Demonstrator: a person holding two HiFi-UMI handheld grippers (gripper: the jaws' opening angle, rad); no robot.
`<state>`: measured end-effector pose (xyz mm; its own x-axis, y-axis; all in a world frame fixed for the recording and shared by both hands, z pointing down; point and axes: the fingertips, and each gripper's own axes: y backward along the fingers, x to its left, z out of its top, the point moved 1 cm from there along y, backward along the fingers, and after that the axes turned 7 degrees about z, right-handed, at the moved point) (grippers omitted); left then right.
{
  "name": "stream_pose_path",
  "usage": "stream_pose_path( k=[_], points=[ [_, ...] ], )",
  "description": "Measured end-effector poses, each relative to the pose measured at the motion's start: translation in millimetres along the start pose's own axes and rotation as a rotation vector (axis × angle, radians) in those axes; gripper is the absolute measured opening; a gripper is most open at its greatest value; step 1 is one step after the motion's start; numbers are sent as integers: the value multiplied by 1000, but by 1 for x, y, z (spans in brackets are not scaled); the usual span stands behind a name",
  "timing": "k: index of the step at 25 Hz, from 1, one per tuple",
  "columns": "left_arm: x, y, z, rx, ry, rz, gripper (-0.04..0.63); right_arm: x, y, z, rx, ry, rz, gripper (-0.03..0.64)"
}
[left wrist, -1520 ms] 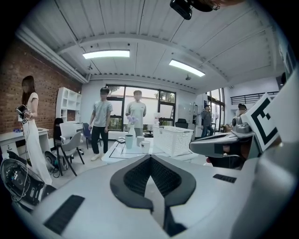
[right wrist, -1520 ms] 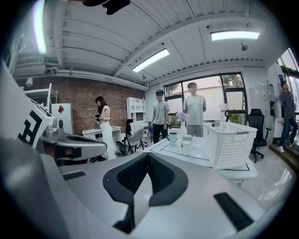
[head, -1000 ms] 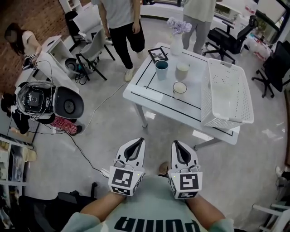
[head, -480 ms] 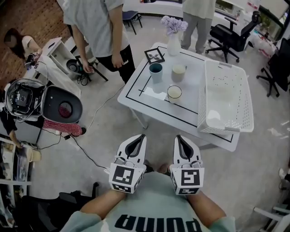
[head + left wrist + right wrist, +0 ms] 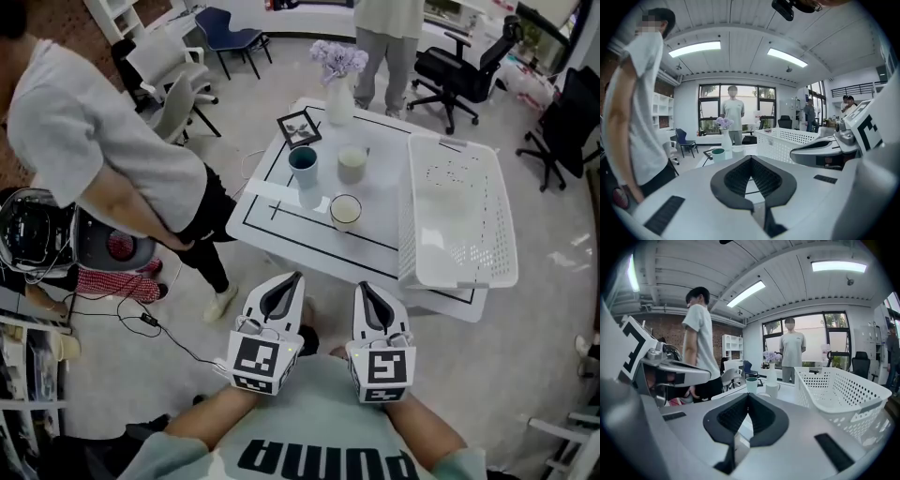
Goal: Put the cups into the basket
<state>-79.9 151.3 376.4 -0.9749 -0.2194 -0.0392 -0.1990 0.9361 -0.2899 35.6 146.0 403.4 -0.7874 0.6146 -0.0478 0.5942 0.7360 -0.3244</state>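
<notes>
Three cups [image 5: 345, 211] beside basket [image 5: 411, 216] on table [image 5: 375, 228]

From my seat at the feed I count three cups on the one table [image 5: 375, 202]: a teal cup [image 5: 303, 161], a pale cup [image 5: 352, 162] and a dark-rimmed cup [image 5: 345, 210], all in its left half. One white basket [image 5: 459, 220] lies along its right edge, with one vase of flowers [image 5: 339, 92] and one picture frame [image 5: 299, 127] at its far corner. I also count two grippers, the left gripper [image 5: 296, 277] and the right gripper [image 5: 362, 287], and two people, a near person [image 5: 103, 141] off the left edge and a far person [image 5: 382, 42] past the far edge.
</notes>
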Motion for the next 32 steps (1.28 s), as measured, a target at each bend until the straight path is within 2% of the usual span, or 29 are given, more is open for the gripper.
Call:
stream_pose_path(
  k=[13,21,28,29,30,32],
  points=[
    [44,-110,19,-1,-29,-134,6,-42,-87,18,52,-35,-141,15],
    [71,-146,13,29,-29,-191,6,-50,-121,22,90,-61,-200,15],
    [89,-165,3,42,-25,-229,6,-51,-146,16,126,-81,-218,22],
    [91,-167,1,44,-24,-235,6,-50,-150,14,134,-87,-214,59],
    [92,-169,-1,46,-23,-241,6,-49,-155,12,143,-93,-208,146],
    [97,-173,-6,50,-21,-249,6,-46,-163,7,164,-98,-194,206]
  ],
)
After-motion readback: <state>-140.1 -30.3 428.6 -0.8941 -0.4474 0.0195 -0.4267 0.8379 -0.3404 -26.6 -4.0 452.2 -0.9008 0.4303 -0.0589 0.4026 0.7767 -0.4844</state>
